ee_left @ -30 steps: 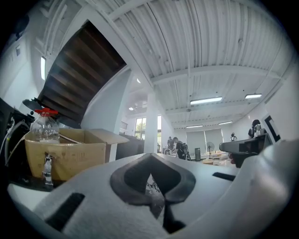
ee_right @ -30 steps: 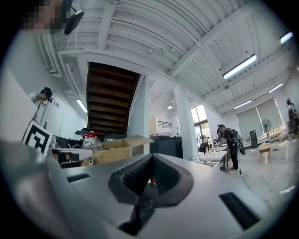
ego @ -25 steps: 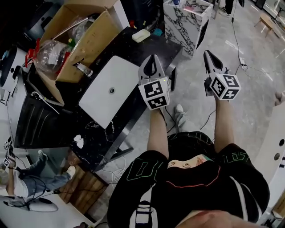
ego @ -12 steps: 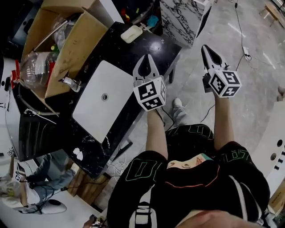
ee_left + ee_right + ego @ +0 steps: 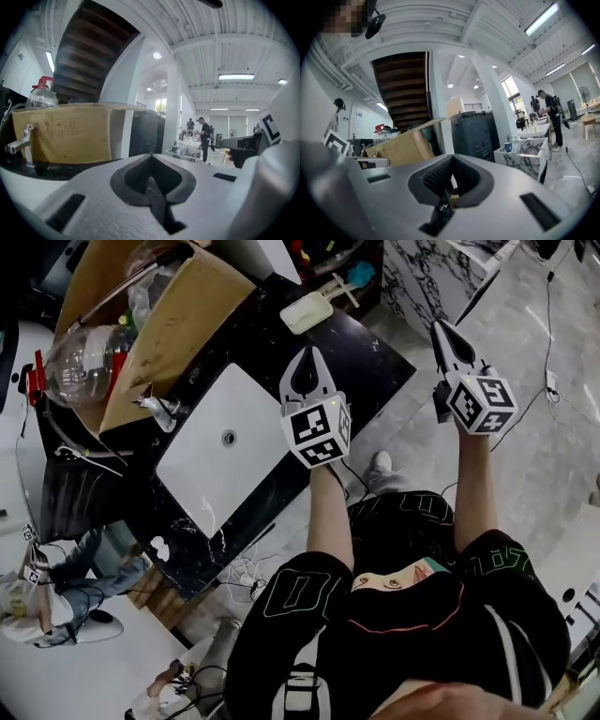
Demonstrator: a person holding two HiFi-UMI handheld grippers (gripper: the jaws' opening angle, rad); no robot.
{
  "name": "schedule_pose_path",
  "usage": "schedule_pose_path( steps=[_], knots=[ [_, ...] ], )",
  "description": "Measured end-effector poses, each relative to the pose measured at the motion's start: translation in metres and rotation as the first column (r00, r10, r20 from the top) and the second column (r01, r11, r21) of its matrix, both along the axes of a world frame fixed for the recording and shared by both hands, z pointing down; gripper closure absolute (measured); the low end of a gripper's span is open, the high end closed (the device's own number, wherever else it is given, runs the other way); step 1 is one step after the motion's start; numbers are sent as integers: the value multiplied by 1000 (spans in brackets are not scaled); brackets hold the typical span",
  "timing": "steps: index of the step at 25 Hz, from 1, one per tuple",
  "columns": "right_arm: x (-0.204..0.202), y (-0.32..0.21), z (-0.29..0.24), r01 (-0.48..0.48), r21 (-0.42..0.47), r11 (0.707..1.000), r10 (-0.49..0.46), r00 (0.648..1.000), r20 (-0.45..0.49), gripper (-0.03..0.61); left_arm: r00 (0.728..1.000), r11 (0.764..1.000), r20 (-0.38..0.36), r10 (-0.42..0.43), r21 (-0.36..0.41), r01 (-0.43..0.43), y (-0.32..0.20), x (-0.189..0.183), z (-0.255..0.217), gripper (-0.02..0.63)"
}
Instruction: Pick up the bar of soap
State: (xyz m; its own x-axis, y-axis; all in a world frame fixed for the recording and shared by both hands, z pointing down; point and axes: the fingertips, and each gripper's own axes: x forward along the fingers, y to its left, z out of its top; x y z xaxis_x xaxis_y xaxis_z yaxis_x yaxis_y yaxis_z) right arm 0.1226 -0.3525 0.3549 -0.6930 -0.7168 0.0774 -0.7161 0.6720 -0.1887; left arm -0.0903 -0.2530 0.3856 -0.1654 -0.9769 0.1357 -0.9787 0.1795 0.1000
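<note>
The bar of soap (image 5: 307, 312) is a pale rounded block lying at the far end of the black stone counter (image 5: 366, 357). My left gripper (image 5: 307, 353) hovers over the counter just short of the soap, jaws shut with nothing between them; its own view shows the closed tips (image 5: 151, 155). My right gripper (image 5: 442, 329) hangs off the counter's right side over the floor, also shut and empty, its tips (image 5: 452, 157) together. The soap does not show in either gripper view.
A white sink basin (image 5: 225, 446) with a chrome faucet (image 5: 155, 409) is set in the counter. Behind stand an open cardboard box (image 5: 159, 315) and a clear bottle (image 5: 84, 362). A marble-patterned unit (image 5: 441, 277) stands beyond the counter. People stand far off (image 5: 204, 136).
The head view has swung, so the counter and soap sit differently in frame. Both grippers stay shut and hold roughly their places, the left one a little nearer the soap.
</note>
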Motion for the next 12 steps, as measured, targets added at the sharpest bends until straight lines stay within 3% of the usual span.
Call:
schedule_pose_path(
  steps=[6, 12],
  knots=[
    [-37, -24, 16, 95, -29, 995, -94, 995, 30, 572, 998, 997, 33, -54, -44, 56, -9, -17, 11, 606],
    [-66, -29, 39, 153, -79, 985, -150, 988, 43, 572, 995, 992, 22, -99, -77, 100, -1, -34, 26, 606]
  ],
)
